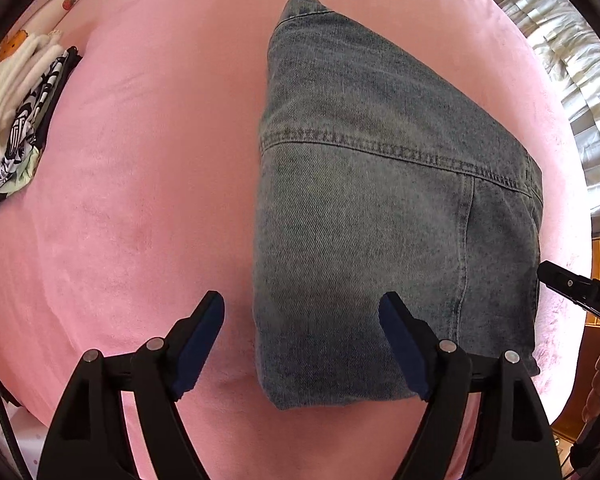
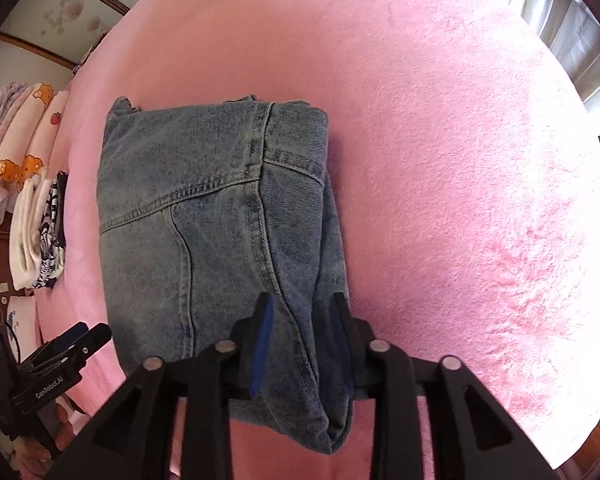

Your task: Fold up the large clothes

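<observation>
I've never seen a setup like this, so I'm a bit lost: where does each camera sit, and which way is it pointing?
Left wrist view: sits on the left tongs, looking down at the folded jeans on the pink blanket; its fingers spread open over the jeans' near left edge; the right tongs poke in at right.
Right wrist view: sits on the right tongs, looking down, fingers astride the jeans' near right edge; left tongs at lower left.
Both show the jeans, the blanket and the folded laundry stack.

Faded, twill-woven denim jeans (image 1: pixel 380 208) lie on fuzzy pink fleece blanket (image 1: pixel 140 160).
</observation>
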### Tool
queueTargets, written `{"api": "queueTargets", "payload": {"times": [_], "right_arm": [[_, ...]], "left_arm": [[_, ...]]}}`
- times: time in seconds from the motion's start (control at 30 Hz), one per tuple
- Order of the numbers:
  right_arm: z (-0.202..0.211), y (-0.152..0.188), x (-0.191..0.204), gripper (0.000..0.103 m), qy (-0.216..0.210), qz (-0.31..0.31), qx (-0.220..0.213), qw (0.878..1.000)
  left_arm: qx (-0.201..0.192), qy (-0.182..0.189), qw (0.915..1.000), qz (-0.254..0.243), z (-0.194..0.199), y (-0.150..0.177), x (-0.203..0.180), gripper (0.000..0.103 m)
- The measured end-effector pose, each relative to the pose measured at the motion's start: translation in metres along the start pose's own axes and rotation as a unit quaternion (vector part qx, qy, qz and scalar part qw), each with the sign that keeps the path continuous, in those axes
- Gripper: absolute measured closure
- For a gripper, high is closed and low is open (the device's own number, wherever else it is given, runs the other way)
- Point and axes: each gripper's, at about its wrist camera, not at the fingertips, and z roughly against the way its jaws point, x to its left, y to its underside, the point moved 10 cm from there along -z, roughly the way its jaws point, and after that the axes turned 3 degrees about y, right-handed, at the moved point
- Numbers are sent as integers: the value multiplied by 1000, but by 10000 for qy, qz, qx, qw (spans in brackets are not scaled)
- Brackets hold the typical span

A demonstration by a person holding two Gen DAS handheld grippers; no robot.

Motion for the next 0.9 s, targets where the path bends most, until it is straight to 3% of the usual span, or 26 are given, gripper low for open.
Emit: {"api": "queueTargets", "payload": {"times": [0.07,0.1,0.27,0.37,0.53,0.73,0.9], "right_arm": [[-7,-4,0,46,31,-81,80,9999],[-10,-6,-4,43,76,-140,96,9998],[-29,-10,0,42,-339,-447,384,9977],[-43,-9,0,38,-313,-351,621,9970],[-57,-9,-7,33,-472,-183,987,9938],[-74,-14,-8,29,-1311,-103,1447,9807],[-89,-16,13,31,-2400,14,1786,9542]], "left_arm": [[42,-21,10000,10,-7,-8,1,23],[104,26,9999,10,-13,-13,1,23],[619,393,9972,169,-40,-18,5,23],[782,792,9934,263,-52,-21,6,23],[929,1349,9843,656,-69,-23,18,10],[1036,2160,9666,910,-85,-31,18,10],[976,2547,9603,580,-93,-41,10,11]]}}
